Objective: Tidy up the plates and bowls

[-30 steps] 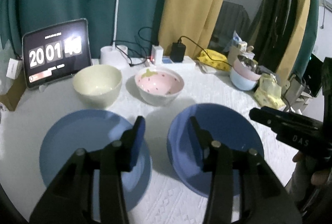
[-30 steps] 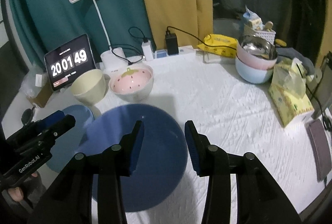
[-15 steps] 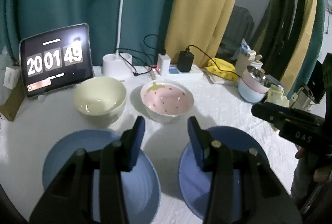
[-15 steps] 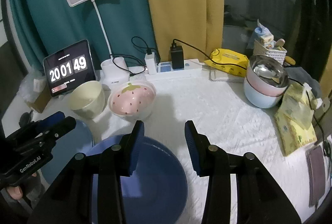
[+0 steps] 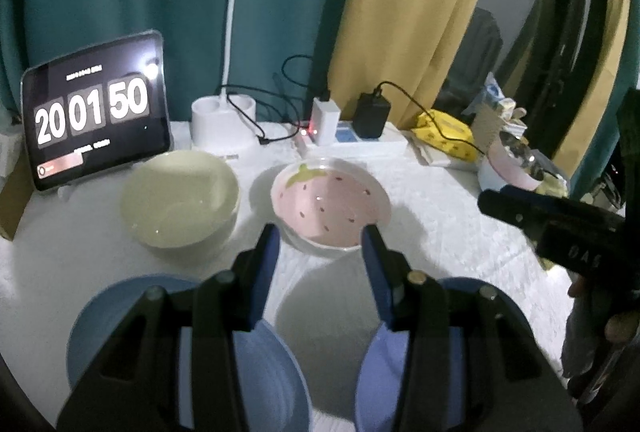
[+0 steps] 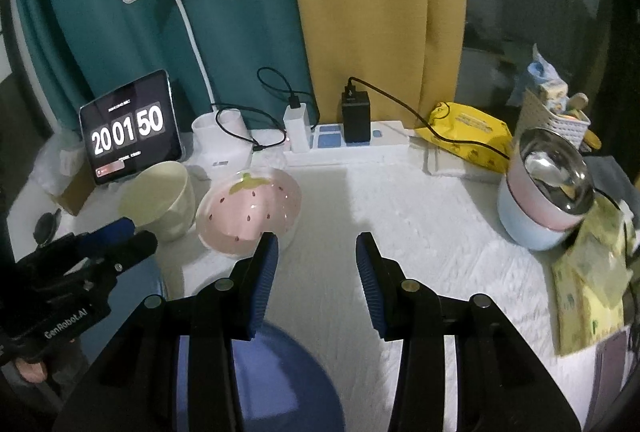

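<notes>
Both claws hover part-open and empty — left gripper point(image 5: 318, 248) aimed at the strawberry bowl point(image 5: 330, 206), right gripper point(image 6: 316, 256) over bare tablecloth point(image 6: 420, 232); two blue plates point(image 5: 276, 364) lie apart below, cream bowl point(image 5: 180, 198) beside — nothing stacked yet.

The room is dimly lit, the white tablecloth point(image 6: 420, 232) being brightest toward its middle. Glare is seen on the clock screen point(image 5: 150, 70). Soft shadows are cast beneath the bowls. Both views are bowed and vignetted at the edges.
</notes>
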The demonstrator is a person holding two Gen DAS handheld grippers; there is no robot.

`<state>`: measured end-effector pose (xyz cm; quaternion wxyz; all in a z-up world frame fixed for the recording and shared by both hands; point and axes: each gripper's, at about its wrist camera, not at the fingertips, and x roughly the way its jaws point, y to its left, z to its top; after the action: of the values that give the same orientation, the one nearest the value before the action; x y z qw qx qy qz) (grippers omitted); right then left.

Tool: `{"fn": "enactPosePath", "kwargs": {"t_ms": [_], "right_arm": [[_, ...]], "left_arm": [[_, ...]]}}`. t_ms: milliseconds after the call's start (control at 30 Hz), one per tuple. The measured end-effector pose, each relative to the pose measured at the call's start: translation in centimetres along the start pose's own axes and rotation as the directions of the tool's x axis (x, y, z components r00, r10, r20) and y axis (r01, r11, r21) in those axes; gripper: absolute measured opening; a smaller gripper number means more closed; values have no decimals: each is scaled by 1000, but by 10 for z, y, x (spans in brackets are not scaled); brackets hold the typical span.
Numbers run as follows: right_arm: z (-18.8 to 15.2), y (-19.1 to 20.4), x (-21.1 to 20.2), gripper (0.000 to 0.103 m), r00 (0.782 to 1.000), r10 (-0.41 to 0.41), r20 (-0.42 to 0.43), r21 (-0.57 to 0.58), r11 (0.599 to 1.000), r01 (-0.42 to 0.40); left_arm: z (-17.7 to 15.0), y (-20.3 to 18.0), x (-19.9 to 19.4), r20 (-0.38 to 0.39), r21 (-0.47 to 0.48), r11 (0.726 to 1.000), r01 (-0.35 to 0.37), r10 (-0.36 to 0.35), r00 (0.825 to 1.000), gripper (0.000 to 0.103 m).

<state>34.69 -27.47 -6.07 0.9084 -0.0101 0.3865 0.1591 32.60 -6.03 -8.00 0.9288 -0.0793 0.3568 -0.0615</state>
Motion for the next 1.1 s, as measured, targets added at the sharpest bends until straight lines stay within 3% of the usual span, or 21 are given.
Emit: {"fn": "enactPosePath", "kwargs": {"t_ms": [433,733,1100], "right_arm": [[19,-5,61,43,993,35,-114,67,997,-27],[23,-8,104,42,974,58,-217,114,993,-34],[15,-4,139,42,943,82,-324,181,983,-24]], "left_arm": [[13,10,53,-112,-42,999,-16,11,994,44],[13,16,78,-172,-63,998,8,-19,985,44],[9,13,101,-229,-41,999,-11,1,974,43]]}}
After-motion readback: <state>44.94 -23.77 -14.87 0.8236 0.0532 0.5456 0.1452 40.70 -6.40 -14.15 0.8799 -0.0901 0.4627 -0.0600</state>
